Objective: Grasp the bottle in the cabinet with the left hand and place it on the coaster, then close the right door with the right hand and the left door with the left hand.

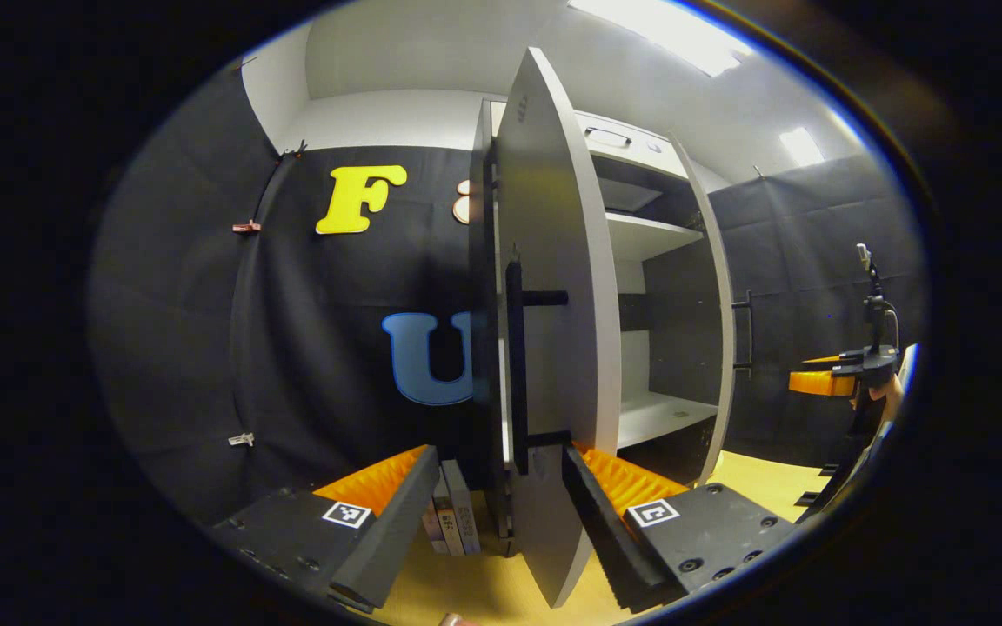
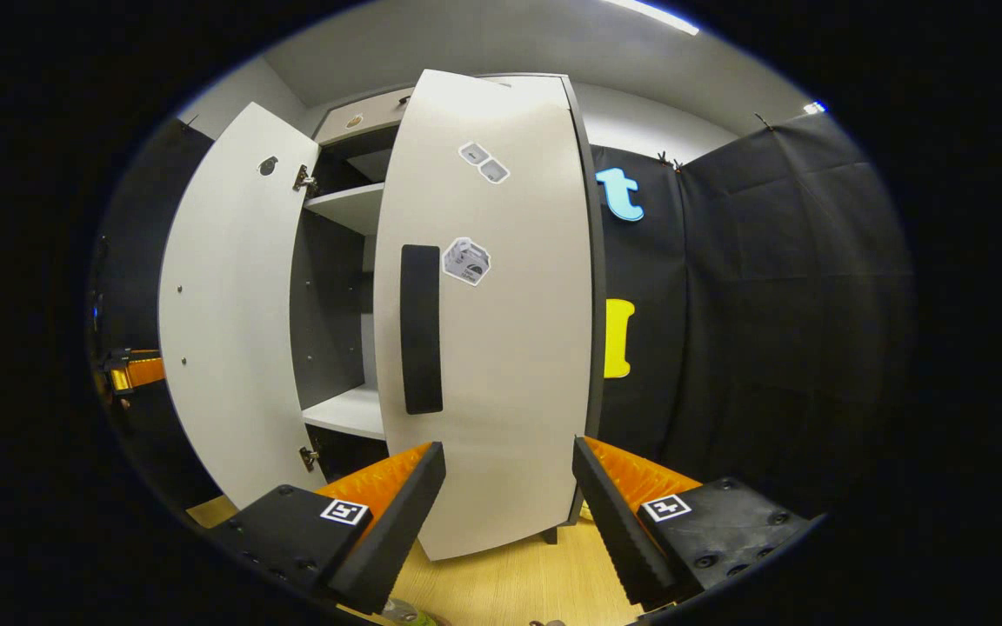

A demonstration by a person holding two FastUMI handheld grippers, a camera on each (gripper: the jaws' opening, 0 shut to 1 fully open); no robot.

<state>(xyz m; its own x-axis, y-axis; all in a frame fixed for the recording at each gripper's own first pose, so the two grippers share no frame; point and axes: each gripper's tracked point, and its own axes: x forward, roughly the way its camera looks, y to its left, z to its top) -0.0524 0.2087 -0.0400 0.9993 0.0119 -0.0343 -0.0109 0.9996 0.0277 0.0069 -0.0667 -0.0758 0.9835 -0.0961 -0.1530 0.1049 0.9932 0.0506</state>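
Note:
The white cabinet's left door (image 1: 553, 261) stands open and edge-on right in front of me, its black handle (image 1: 514, 365) facing left. My left gripper (image 1: 499, 452) is open, one finger on each side of that door's lower edge. The right door (image 2: 501, 330) faces my right gripper (image 2: 509, 445), which is open just in front of its lower part, below its black handle (image 2: 421, 330). The right door (image 1: 721, 348) still stands out from the cabinet. In the left gripper view, the right gripper (image 1: 840, 376) shows at far right, held by a hand.
White shelves (image 1: 653, 235) show inside the cabinet between the doors. A few books or boxes (image 1: 453, 522) stand on the wooden table (image 1: 762, 478) by the cabinet's left side. The left door (image 2: 231, 313) swings wide at the left of the right gripper view.

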